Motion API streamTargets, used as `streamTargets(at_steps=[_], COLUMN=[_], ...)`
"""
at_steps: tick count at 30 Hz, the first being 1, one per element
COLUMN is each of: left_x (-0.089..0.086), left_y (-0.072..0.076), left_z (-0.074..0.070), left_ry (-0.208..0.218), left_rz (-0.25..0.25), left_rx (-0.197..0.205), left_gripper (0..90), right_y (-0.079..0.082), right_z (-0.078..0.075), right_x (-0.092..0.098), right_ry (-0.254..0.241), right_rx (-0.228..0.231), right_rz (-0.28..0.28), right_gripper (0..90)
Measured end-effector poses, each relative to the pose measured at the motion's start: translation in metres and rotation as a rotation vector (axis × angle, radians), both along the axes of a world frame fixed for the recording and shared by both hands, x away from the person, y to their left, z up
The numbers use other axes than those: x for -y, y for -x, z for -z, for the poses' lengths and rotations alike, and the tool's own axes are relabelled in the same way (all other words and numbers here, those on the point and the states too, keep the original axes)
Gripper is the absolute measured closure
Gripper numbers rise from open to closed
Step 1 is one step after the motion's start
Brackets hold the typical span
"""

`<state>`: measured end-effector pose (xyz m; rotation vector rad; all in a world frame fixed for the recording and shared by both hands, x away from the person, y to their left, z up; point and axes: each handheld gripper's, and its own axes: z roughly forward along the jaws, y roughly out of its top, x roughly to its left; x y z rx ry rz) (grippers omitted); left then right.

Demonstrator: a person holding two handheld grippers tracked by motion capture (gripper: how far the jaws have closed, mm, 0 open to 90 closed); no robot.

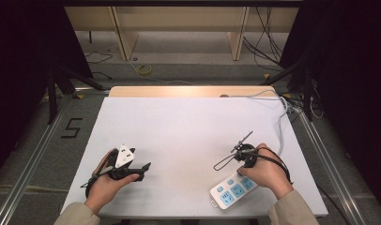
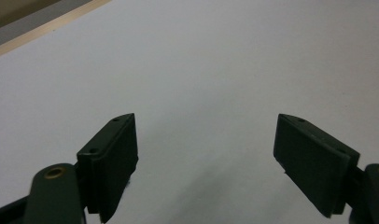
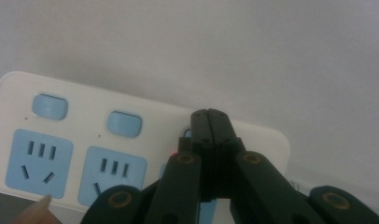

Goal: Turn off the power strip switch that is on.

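Note:
A white power strip (image 1: 233, 190) with blue sockets lies near the table's front right edge. My right gripper (image 1: 240, 174) points down at its far end. In the right gripper view the shut jaws (image 3: 209, 114) cover the strip's (image 3: 85, 140) third switch, tips together on or just above it, and a small red light (image 3: 173, 152) glows beside them. Two blue switches (image 3: 124, 123) sit uncovered to the left. My left gripper (image 1: 144, 169) rests at the front left over the bare white table (image 1: 188, 126). Its jaws stand wide open (image 2: 206, 126) with nothing between them.
The strip's pale cable (image 1: 282, 122) runs along the table's right side to the far edge. A fingertip (image 3: 36, 210) touches the strip's near corner. Wooden furniture legs (image 1: 125, 42), loose floor cables and a floor marking "5" (image 1: 72, 127) lie beyond the table.

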<state>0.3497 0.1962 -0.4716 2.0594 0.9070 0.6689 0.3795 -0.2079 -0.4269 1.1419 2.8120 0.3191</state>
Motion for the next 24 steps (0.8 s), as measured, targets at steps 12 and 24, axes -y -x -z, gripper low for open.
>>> streamTargets(at_steps=[12,24], left_x=[-0.0004,-0.0002], left_y=[-0.0001,-0.0001], left_z=[0.0001,0.0002], left_ry=[0.000,-0.002], left_rz=[0.000,0.000], left_rx=[0.001,0.001], left_gripper=[21.7,21.8], right_y=[0.0005,0.0003], right_z=[-0.0075,-0.0099], right_x=[0.0048,0.0101], right_ry=[-0.047,-0.079], right_rx=[0.043,0.045], right_rz=[0.030,0.028], right_gripper=[90.0,90.0])
